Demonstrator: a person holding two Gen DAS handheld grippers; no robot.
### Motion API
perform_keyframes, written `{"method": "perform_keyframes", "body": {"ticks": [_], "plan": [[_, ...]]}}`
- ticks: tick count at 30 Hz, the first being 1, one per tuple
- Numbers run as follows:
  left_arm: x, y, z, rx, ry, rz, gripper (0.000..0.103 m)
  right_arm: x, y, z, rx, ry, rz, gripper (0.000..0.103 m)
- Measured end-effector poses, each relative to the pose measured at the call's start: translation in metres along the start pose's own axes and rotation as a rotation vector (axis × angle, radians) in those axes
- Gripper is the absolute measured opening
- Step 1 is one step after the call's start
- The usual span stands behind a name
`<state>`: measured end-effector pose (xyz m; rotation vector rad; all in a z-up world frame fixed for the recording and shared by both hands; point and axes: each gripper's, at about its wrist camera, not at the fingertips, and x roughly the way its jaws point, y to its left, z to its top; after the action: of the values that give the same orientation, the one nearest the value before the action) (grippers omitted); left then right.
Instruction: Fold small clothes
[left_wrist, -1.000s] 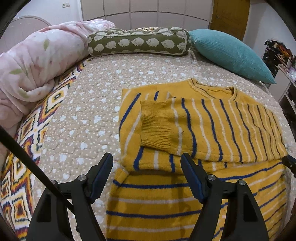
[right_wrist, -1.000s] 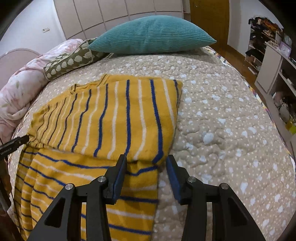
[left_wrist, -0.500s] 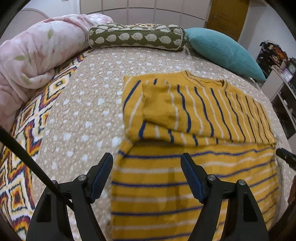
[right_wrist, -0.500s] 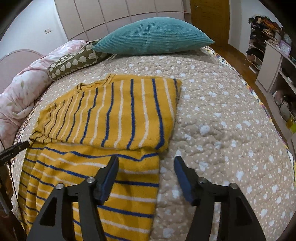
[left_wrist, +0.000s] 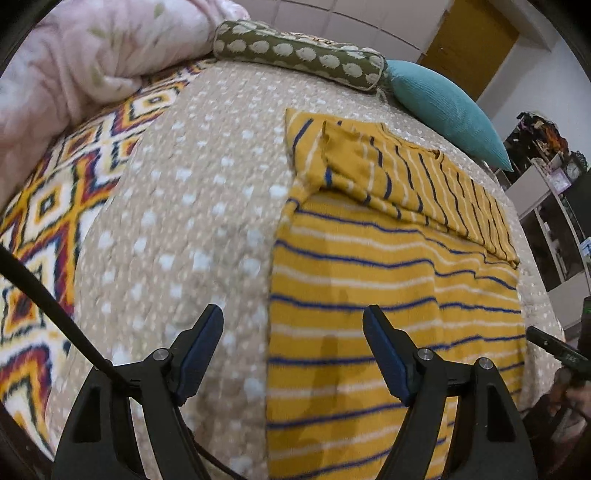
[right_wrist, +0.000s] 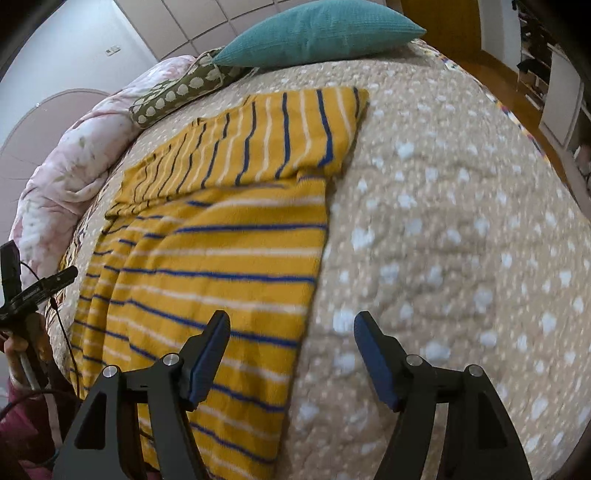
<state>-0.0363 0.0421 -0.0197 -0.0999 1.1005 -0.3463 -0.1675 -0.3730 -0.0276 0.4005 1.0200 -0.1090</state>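
Note:
A mustard-yellow sweater with blue and white stripes (left_wrist: 388, 280) lies flat on the bed, both sleeves folded across its chest. It also shows in the right wrist view (right_wrist: 221, 251). My left gripper (left_wrist: 293, 347) is open and empty, hovering over the sweater's lower left edge near the hem. My right gripper (right_wrist: 291, 350) is open and empty over the sweater's lower right edge. The hem itself runs out of view below the fingers.
The bed has a beige white-spotted quilt (left_wrist: 192, 221) and a patterned blanket (left_wrist: 55, 206) on the left. A pink duvet (left_wrist: 92, 48), an olive bolster (left_wrist: 295, 51) and a teal pillow (right_wrist: 317, 33) lie at the head. Shelves (left_wrist: 554, 221) stand to the right.
Both grippers have drawn back from the folded sleeves toward the sweater's lower corners. The right gripper has opened wider. The sweater has not moved.

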Motion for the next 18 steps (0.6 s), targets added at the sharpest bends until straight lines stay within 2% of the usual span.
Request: {"method": "perform_keyframes", "body": {"ticks": [3, 6, 9, 10, 13, 18], "plan": [[-0.015, 0.004, -0.007, 0.016, 0.036, -0.012, 0.077, 0.005, 0.002, -0.008, -0.005, 0.04, -0.025, 0.074], [-0.043, 0.008, -0.008, 0.079, 0.023, 0.012, 0.077, -0.005, 0.004, -0.018, -0.056, 0.134, 0.038, 0.074], [-0.069, 0.011, -0.005, 0.116, -0.023, 0.083, 0.078, -0.036, 0.0, -0.022, -0.077, 0.105, 0.03, 0.075], [-0.077, 0.012, -0.004, 0.119, -0.038, 0.099, 0.082, -0.042, -0.003, -0.024, -0.065, 0.091, 0.034, 0.079], [-0.087, 0.012, -0.008, 0.11, -0.076, 0.101, 0.087, -0.045, 0.0, -0.03, -0.062, 0.055, -0.001, 0.081], [-0.062, 0.012, -0.028, 0.085, -0.02, 0.086, 0.087, -0.014, 0.01, -0.047, -0.015, 0.024, 0.004, 0.081]]}}
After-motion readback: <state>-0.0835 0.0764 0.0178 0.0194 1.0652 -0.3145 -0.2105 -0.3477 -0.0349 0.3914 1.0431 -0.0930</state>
